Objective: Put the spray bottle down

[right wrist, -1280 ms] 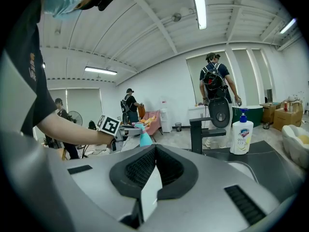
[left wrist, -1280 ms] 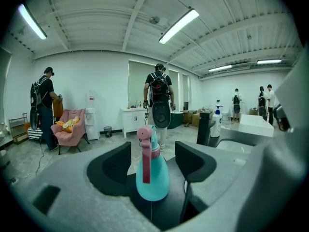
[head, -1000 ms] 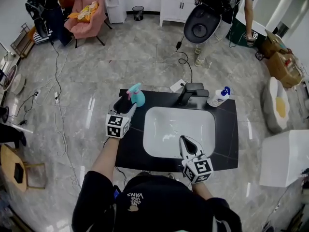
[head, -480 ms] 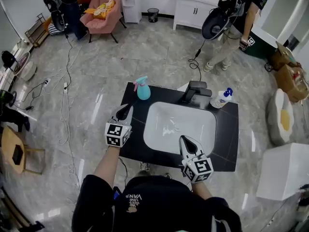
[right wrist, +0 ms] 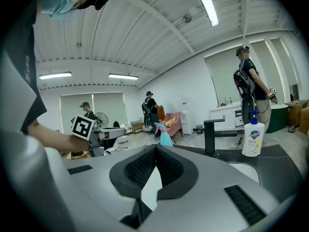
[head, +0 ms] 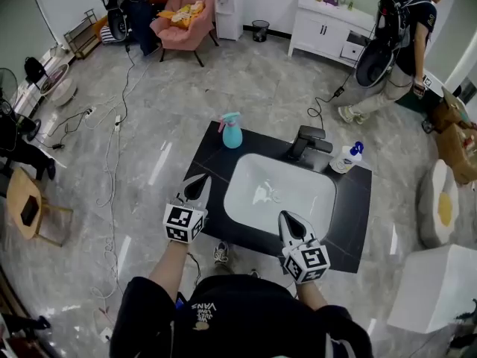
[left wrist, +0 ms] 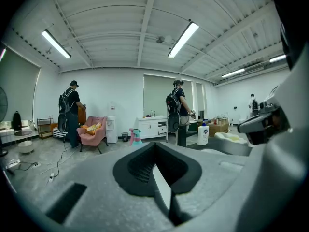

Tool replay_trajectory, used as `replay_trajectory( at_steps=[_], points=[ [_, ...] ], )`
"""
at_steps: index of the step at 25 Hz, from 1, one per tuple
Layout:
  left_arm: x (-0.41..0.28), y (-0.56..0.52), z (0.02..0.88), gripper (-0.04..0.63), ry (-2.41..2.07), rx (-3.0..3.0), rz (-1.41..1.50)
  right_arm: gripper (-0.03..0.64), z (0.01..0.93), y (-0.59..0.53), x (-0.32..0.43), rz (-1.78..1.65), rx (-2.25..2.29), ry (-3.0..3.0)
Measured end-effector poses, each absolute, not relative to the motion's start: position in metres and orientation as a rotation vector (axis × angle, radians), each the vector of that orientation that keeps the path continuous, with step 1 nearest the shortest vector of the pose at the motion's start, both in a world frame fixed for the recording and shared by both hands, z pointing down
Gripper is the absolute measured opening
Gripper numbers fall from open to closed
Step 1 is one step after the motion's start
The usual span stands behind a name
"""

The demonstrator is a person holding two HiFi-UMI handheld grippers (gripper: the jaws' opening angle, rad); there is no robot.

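The teal spray bottle (head: 232,131) with a pink trigger stands upright on the far left corner of the black counter (head: 211,159). It also shows small in the left gripper view (left wrist: 134,137) and in the right gripper view (right wrist: 165,137). My left gripper (head: 195,187) hovers at the counter's near left edge, well short of the bottle. Its jaws have just been closing and are shut with nothing between them (left wrist: 154,146). My right gripper (head: 291,222) is over the near rim of the white sink (head: 246,171), shut and empty (right wrist: 155,148).
A black faucet (head: 307,142) and a white soap pump bottle (head: 346,157) stand behind the basin. People stand at the back, near a pink armchair (head: 186,17) and a white cabinet (head: 328,24). Cables run across the floor at left.
My left gripper has drawn back from the spray bottle toward me and closed. The bottle stays standing on the counter. The right gripper has shifted only a little.
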State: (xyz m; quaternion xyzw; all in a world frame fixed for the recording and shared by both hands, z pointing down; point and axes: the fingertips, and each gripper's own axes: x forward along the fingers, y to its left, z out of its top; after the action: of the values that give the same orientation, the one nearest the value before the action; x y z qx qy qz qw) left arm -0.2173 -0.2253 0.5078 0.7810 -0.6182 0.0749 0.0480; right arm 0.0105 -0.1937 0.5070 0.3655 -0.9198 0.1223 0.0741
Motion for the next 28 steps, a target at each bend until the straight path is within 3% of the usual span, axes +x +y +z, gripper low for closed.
replay_trajectory(
  at_steps=[28],
  points=[
    [-0.146,-0.07,0.499,0.02,-2.086,2.173,0.098,0.002,0.522,-0.142,0.041,0.411,0.845,-2.83]
  ],
)
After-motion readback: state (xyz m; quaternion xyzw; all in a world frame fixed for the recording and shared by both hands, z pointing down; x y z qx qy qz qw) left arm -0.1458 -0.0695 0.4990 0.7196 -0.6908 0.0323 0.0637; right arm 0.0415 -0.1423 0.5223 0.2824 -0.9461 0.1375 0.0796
